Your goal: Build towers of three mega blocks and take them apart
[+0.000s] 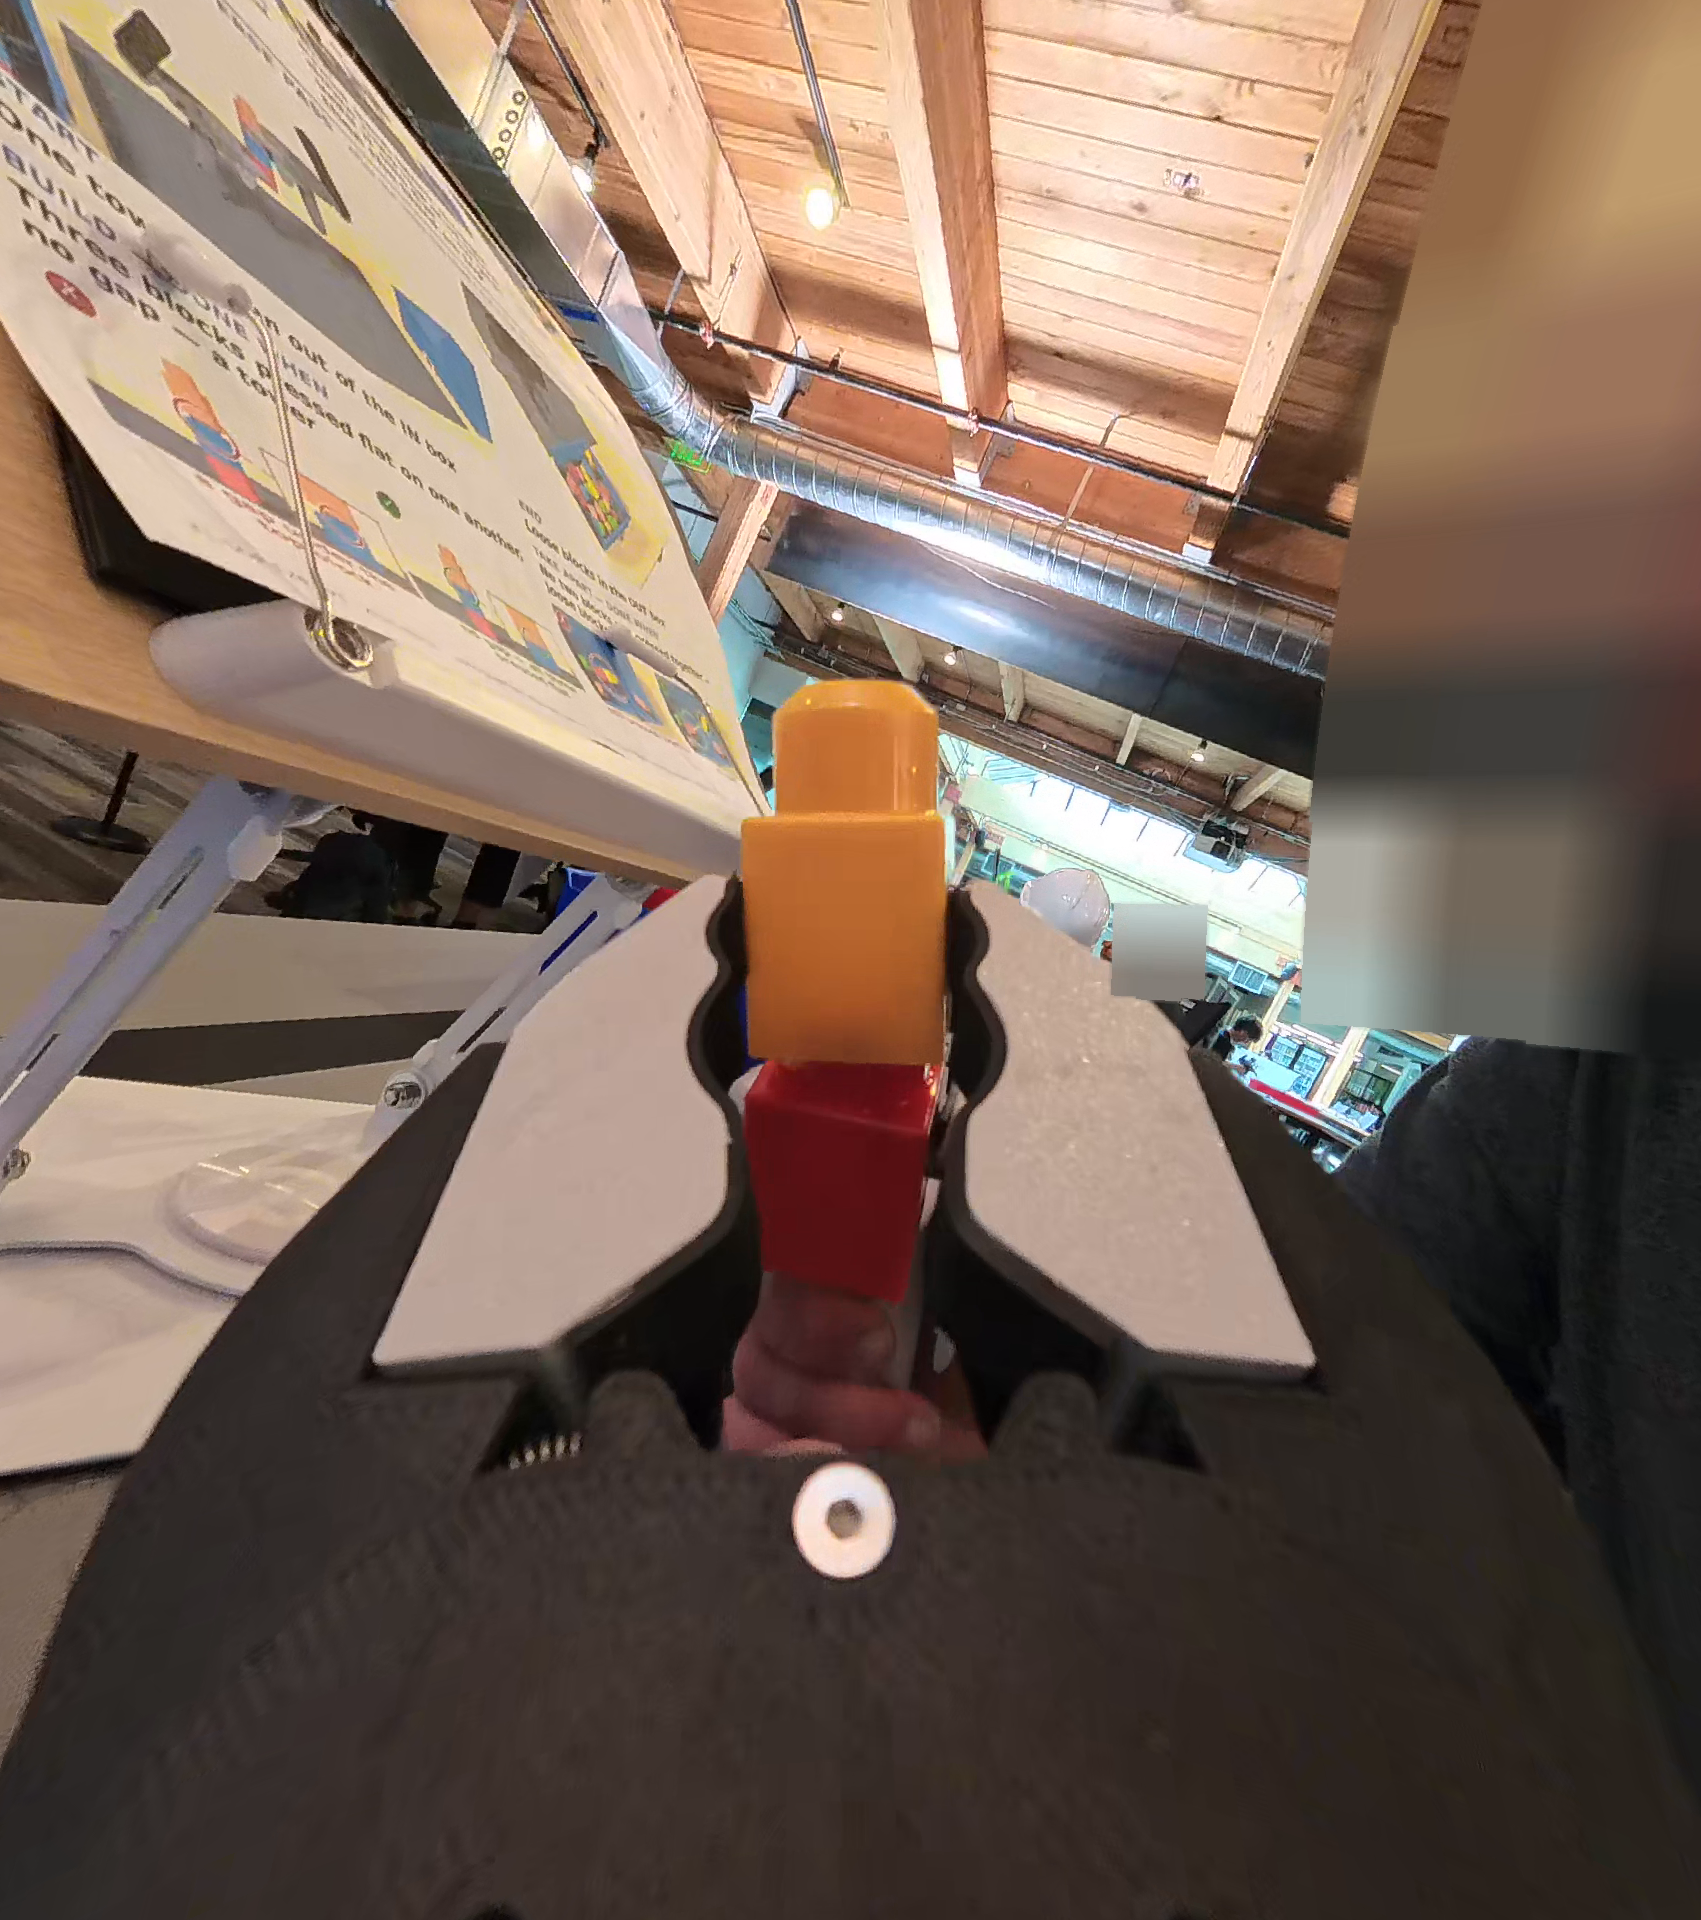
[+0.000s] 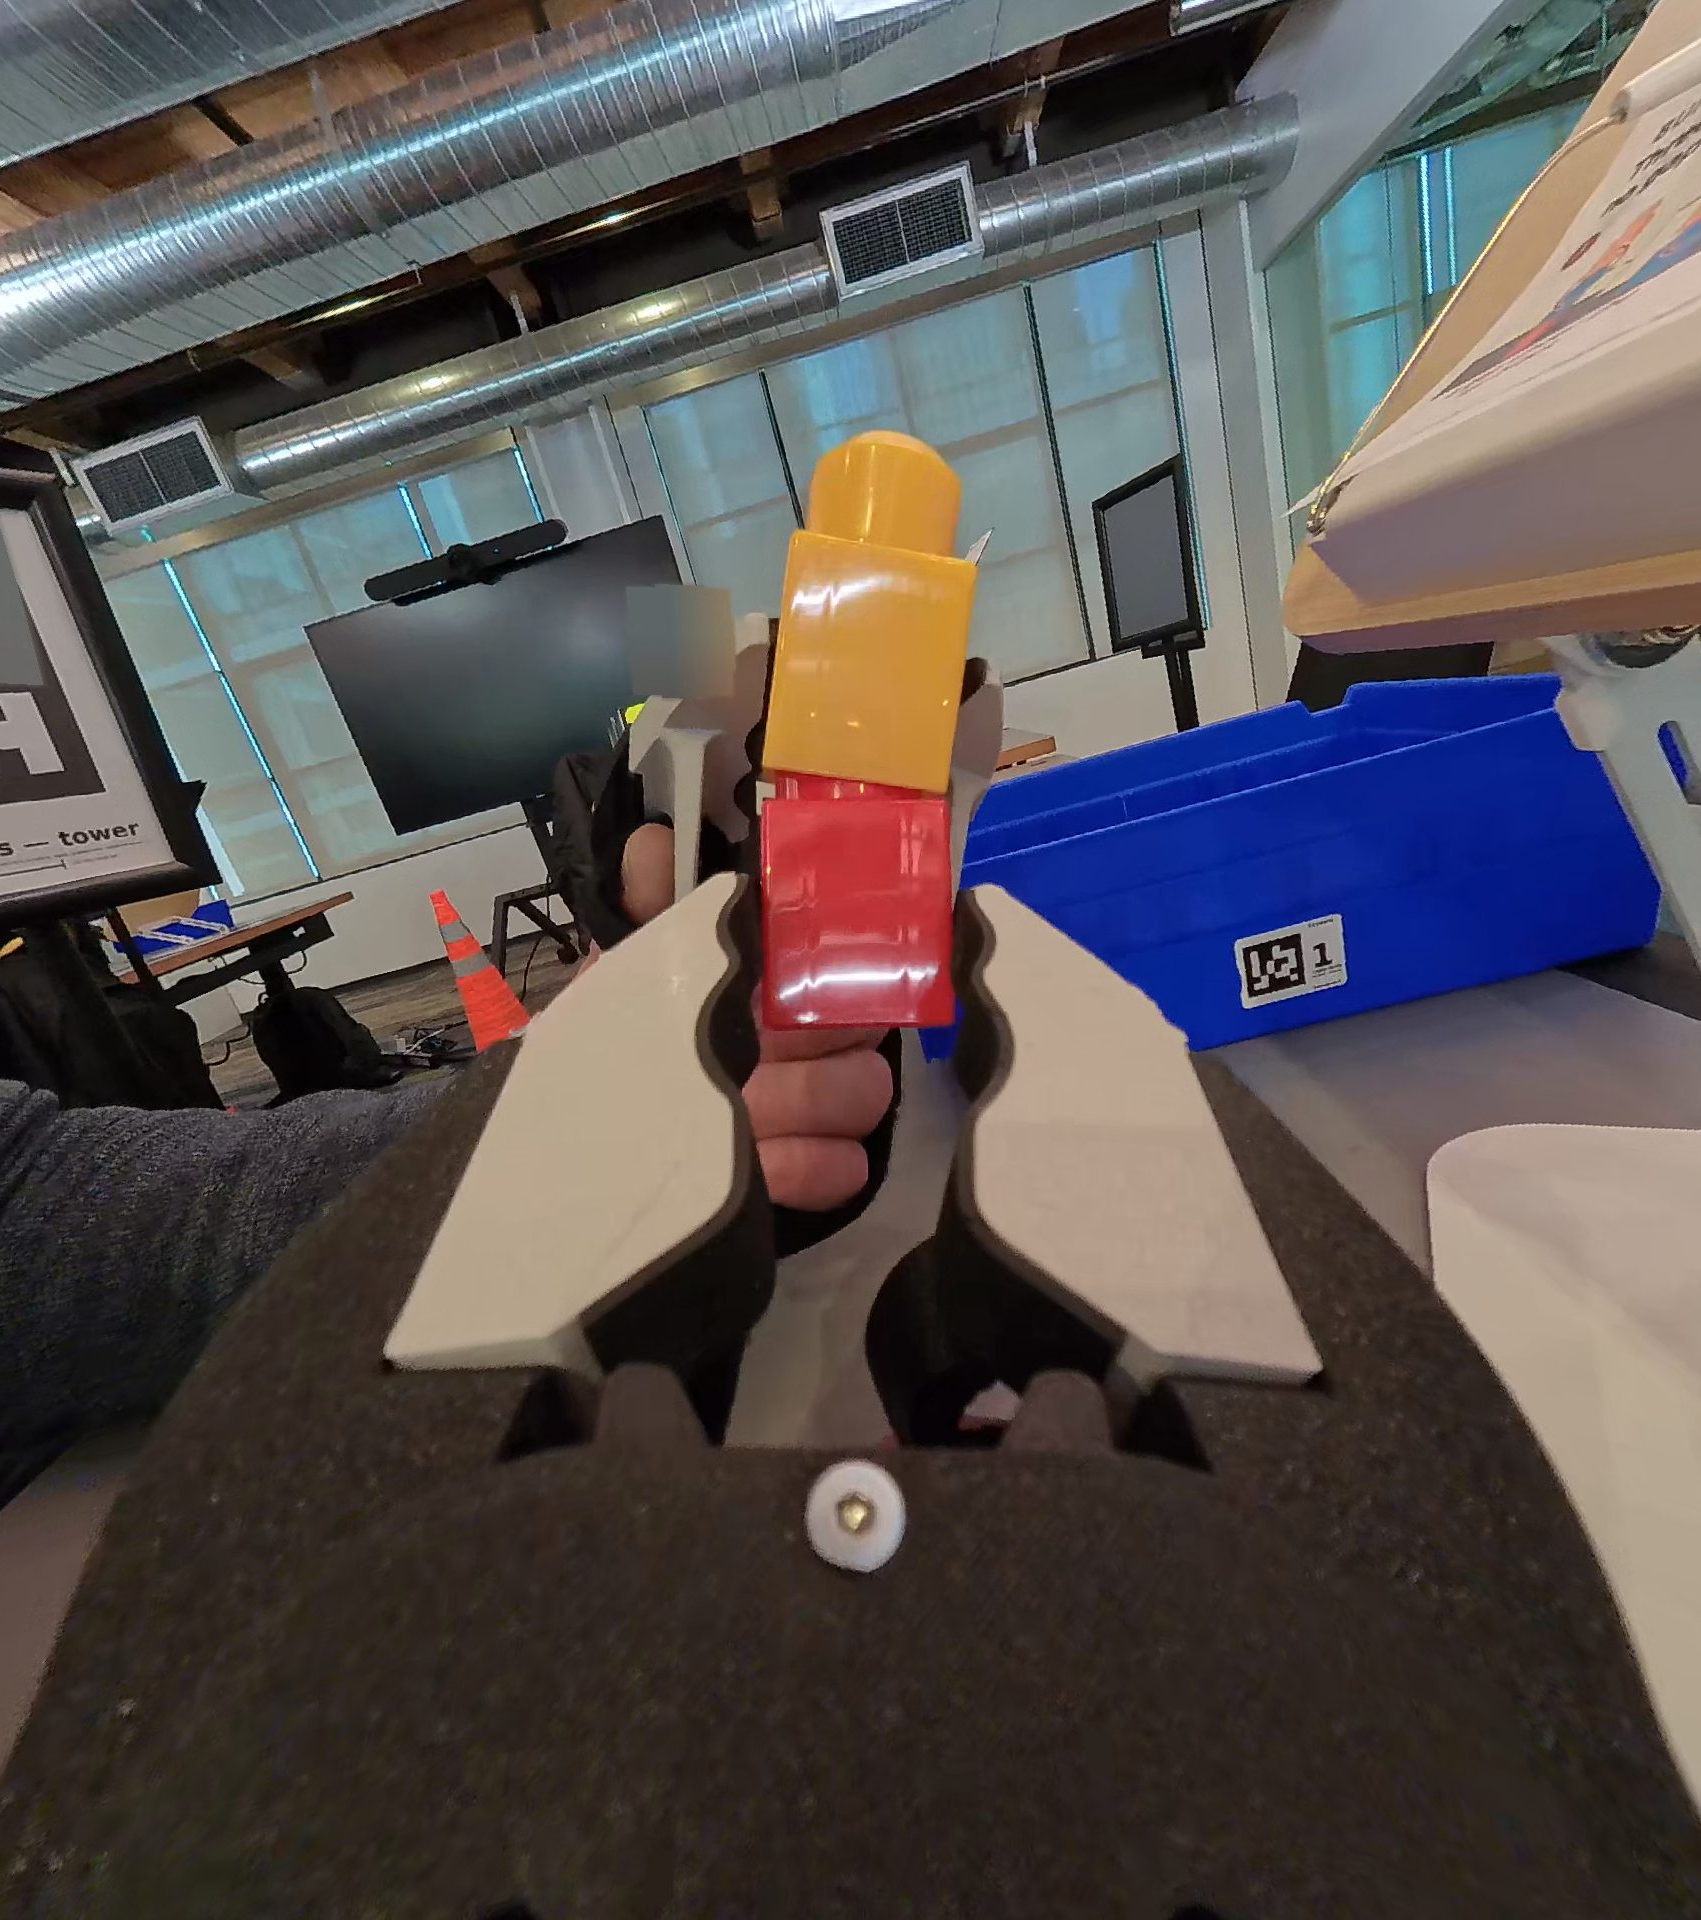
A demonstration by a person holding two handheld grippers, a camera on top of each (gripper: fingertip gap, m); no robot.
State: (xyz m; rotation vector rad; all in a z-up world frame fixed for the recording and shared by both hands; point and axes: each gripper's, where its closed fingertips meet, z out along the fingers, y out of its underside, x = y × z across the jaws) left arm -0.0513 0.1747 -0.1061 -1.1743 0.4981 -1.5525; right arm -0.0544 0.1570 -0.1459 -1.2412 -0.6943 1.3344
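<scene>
Between the left gripper's point(image 1: 846, 961) fingers sits the orange block point(image 1: 844, 940), pinched; the right gripper point(image 2: 854, 930) pinches the red block point(image 2: 854, 914) joined beneath it.

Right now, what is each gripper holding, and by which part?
The left gripper clamps the orange plastic block by its side faces; the right gripper clamps the red plastic block below it by its sides. Both blocks are joined.
</scene>
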